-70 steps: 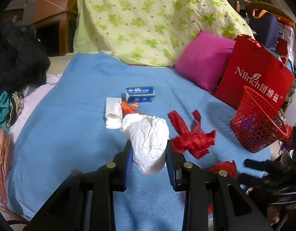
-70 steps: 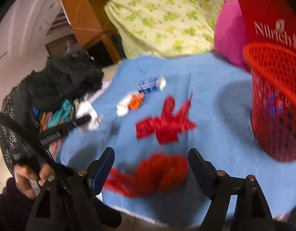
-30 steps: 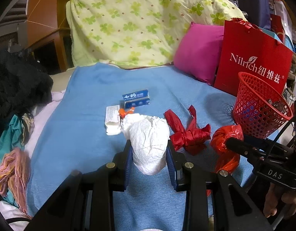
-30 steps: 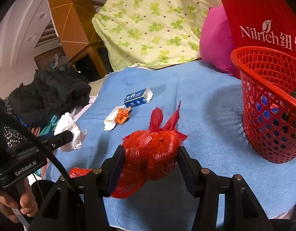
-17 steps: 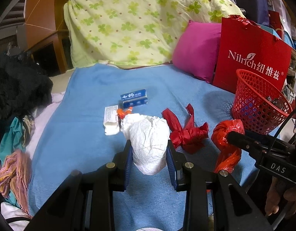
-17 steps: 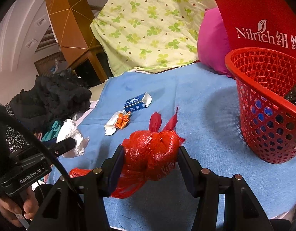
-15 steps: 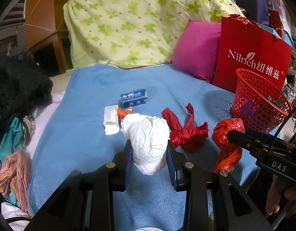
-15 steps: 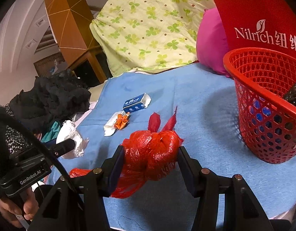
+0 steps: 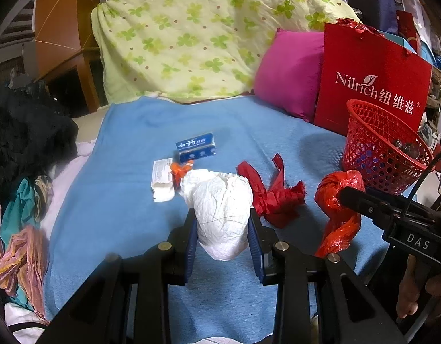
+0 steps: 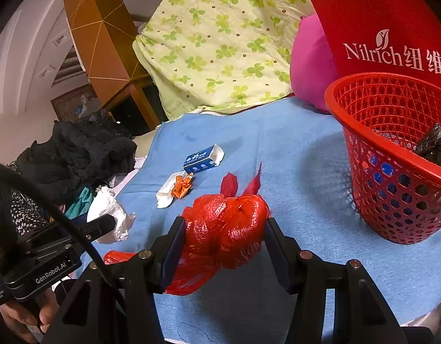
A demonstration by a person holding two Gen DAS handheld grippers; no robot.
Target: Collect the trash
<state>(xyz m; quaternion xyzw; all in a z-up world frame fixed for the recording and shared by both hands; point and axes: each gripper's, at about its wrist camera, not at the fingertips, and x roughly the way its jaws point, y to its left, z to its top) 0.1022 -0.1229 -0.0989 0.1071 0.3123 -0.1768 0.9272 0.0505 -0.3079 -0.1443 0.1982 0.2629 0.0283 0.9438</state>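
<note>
Nearest, the left gripper (image 9: 222, 230) clamps a crumpled white paper wad (image 9: 220, 209) and the right gripper (image 10: 223, 239) clamps a knotted red plastic bag (image 10: 224, 230), both above the blue bed cover (image 9: 128, 200). Beyond lie a red wrapper (image 9: 273, 197), orange scrap (image 9: 180, 169), white packet (image 9: 161, 179) and blue box (image 9: 196, 146), uncollected. The red basket (image 10: 392, 154) at the right edge already holds some trash, with open bed before it.

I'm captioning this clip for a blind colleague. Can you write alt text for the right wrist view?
The right gripper is shut on a knotted red plastic bag, held over a blue blanket beside a red mesh basket with dark trash inside. Farther back lie a blue box, an orange wrapper on white packaging, and the left gripper's white crumpled paper.
</note>
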